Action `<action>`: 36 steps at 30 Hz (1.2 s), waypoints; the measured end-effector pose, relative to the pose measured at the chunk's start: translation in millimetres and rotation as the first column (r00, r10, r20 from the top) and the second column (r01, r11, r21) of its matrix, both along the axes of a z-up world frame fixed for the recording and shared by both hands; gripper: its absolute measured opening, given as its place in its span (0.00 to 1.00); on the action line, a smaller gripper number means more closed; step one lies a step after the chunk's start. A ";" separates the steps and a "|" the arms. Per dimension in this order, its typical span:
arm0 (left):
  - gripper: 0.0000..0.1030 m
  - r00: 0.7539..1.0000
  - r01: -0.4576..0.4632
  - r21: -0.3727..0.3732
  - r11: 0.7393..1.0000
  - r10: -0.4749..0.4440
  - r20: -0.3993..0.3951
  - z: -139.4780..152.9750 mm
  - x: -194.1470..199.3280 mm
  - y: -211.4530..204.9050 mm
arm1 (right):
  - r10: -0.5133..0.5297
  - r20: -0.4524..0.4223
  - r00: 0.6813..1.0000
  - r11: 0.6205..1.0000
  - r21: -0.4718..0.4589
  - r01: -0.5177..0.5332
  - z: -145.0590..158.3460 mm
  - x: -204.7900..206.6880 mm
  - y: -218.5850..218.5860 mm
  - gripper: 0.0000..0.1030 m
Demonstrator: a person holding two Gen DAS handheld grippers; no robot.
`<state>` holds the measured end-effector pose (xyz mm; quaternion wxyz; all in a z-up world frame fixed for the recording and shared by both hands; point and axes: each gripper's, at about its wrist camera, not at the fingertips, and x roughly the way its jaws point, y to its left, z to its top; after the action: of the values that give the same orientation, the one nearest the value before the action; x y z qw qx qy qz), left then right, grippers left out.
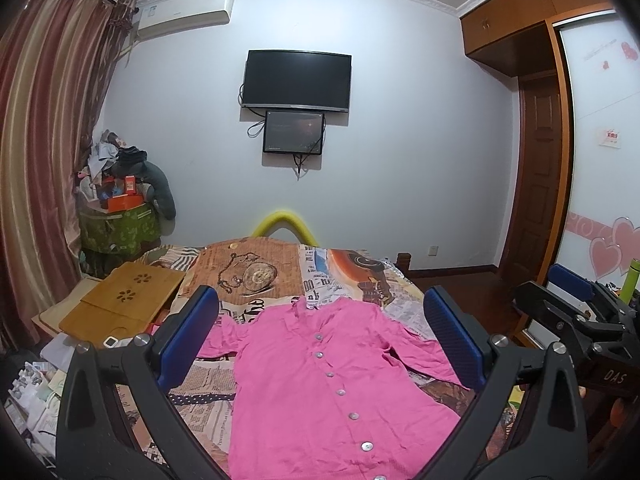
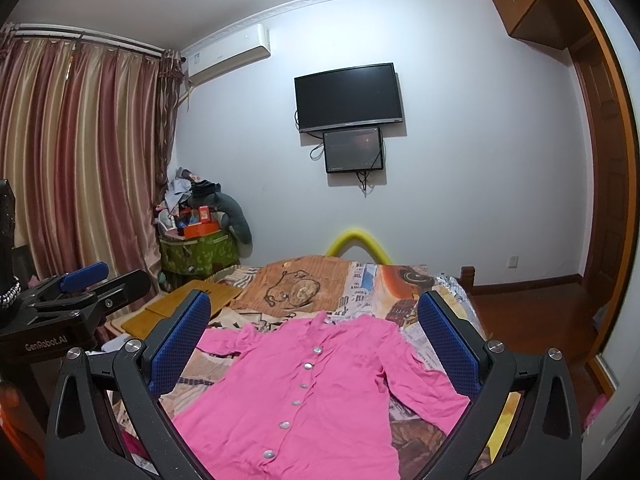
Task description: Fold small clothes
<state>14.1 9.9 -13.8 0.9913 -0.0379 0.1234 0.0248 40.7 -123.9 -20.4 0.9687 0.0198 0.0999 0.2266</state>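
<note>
A small pink button-front shirt [image 1: 320, 392] lies flat and face up on the patterned bedspread [image 1: 248, 276], collar toward the far wall, both sleeves spread out. The same pink shirt [image 2: 304, 392] fills the lower middle of the right wrist view. My left gripper [image 1: 320, 332] hovers above the shirt, open, its blue pads wide apart with nothing between them. My right gripper [image 2: 316, 336] is likewise open and empty above the shirt. The right gripper's body also shows at the right edge of the left wrist view [image 1: 576, 312], and the left gripper's body appears at the left in the right wrist view [image 2: 76, 296].
A wooden lap tray [image 1: 124, 300] lies on the bed's left side. A green basket piled with boxes and clothes [image 1: 116, 224] stands in the far left corner by the curtains [image 1: 36, 160]. A yellow foam bend [image 1: 284, 226] sits at the bed's far end. A wardrobe [image 1: 592, 160] lines the right.
</note>
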 end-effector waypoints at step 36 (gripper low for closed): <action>1.00 1.000 -0.008 -0.029 1.000 0.008 -0.011 -8.3 5.6 11.4 | 0.002 -0.019 1.000 1.000 -0.016 -0.002 -5.4 8.9 -2.4 1.00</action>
<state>19.8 21.3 -22.1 0.9899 -0.0527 0.1290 0.0271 49.5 -126.2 -25.8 0.9676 0.0141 0.1107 0.2267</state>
